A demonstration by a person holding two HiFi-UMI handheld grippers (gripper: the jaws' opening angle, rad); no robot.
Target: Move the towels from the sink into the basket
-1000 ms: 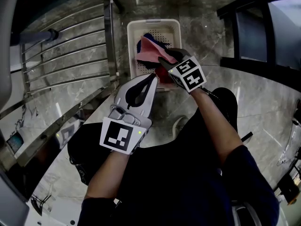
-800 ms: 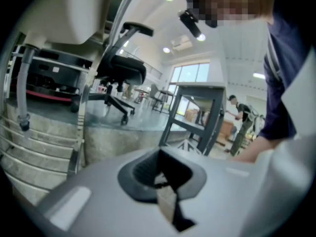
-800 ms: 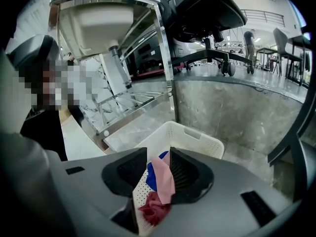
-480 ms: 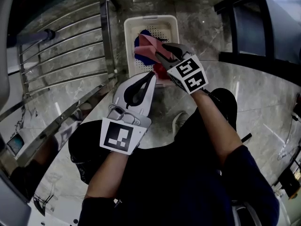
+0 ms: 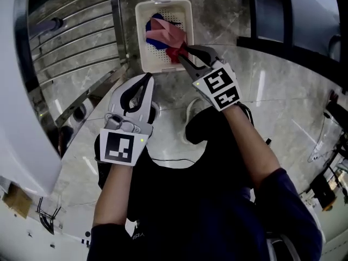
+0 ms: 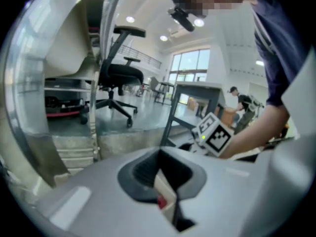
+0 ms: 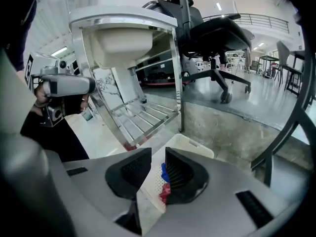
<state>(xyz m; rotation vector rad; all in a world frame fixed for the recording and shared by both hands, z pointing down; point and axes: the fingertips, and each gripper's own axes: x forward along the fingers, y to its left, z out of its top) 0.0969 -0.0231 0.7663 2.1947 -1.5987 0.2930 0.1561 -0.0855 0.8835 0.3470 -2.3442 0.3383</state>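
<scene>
Left tongs (image 5: 147, 78) and right tongs (image 5: 184, 54) bear square markers (image 5: 118, 147)

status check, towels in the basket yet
Left gripper shut, empty. Right gripper empty above basket, jaws just been closing. Towels in basket. Nothing in the way.

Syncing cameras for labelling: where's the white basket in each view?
Head view: basket at top centre.
Left gripper view: not clearly in it; a pale sliver low centre, cannot tell.
Right gripper view: basket at lower centre.
Shared landmark: chrome rack beside it.
</scene>
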